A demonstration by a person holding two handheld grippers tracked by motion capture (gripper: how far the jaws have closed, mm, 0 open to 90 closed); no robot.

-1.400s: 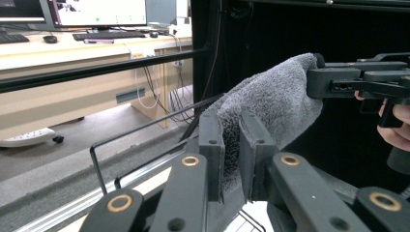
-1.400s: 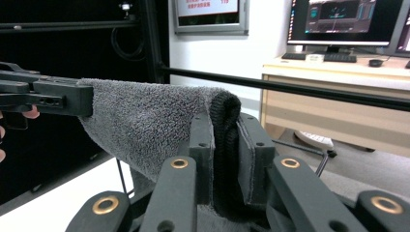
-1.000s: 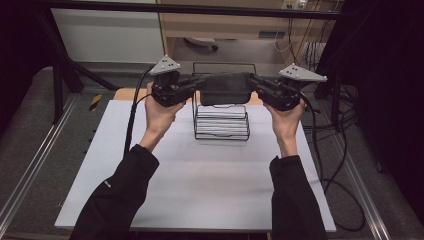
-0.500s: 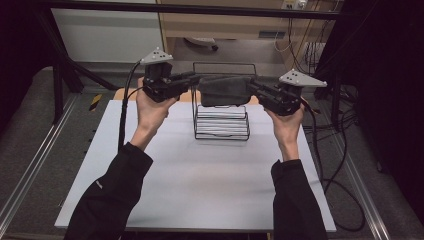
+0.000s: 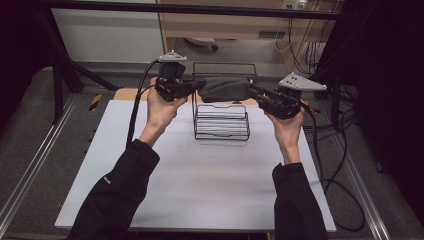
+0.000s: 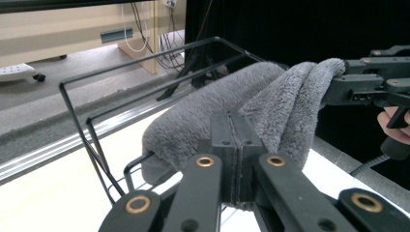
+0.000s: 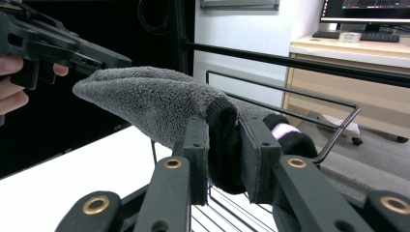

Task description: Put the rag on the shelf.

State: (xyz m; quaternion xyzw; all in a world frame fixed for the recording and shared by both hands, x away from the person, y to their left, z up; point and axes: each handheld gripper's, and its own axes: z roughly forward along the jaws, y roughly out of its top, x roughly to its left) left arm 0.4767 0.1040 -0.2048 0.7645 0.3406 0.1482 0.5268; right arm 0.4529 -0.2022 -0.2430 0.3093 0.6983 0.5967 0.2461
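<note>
High view: white table [image 5: 200, 190] nearest, then both hands holding a grey fuzzy sock [image 5: 225, 89] stretched level, left-right, above the black wire rack [image 5: 222, 122]. Left gripper [image 5: 200, 86] has just pinched shut on one end, probably the toe; right gripper [image 5: 252, 91] clamps the black cuff. Risk: thin left bite slips, sock sags, snags the wire.

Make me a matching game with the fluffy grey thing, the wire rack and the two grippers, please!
Things:
1. grey fuzzy towel
2. black wire rack
3. left gripper
4. right gripper

States:
A. standing on the white table
B. stretched between both grippers over the rack
C. clamped on the thick black-edged end
D. jaws pressed together on a thin bit of towel

Pairs: 1-B, 2-A, 3-D, 4-C
</note>
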